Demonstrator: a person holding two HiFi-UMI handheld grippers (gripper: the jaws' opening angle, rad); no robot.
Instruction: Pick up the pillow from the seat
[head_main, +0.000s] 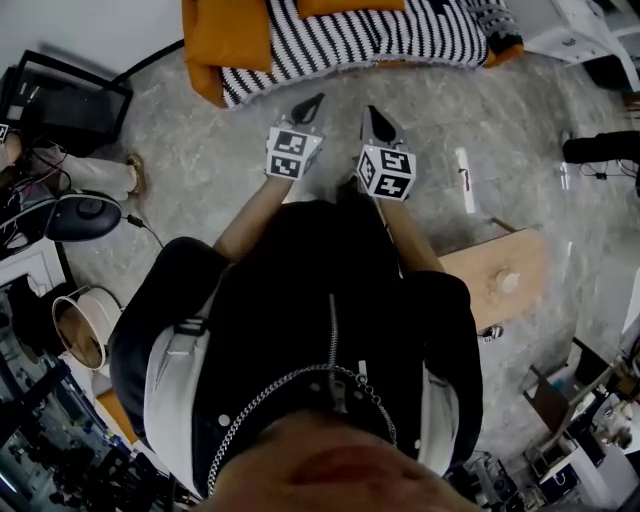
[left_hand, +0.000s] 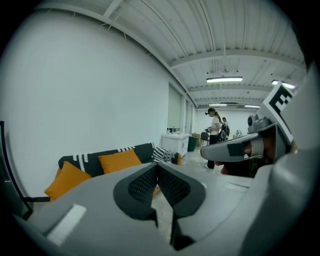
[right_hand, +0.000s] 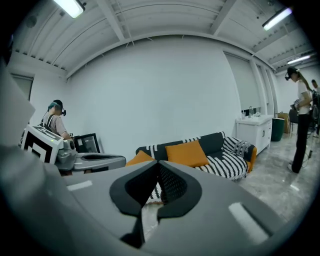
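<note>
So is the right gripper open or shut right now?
Shut. In the right gripper view, the right gripper has its jaw tips touching, with nothing between them.

Sofa seat cover (right_hand: 226, 163): black-and-white stripes.
Pillows (right_hand: 186, 152): plain orange.
Floor (head_main: 190, 130): grey, marbled.
Cabinet (right_hand: 255, 131): white.
Person's jacket (head_main: 300, 300): black.
Wall (right_hand: 150, 90): white.

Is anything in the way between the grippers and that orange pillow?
Nothing visible does. Only bare floor separates the left gripper and right gripper, both shut and empty, from the orange pillow on the sofa.
</note>
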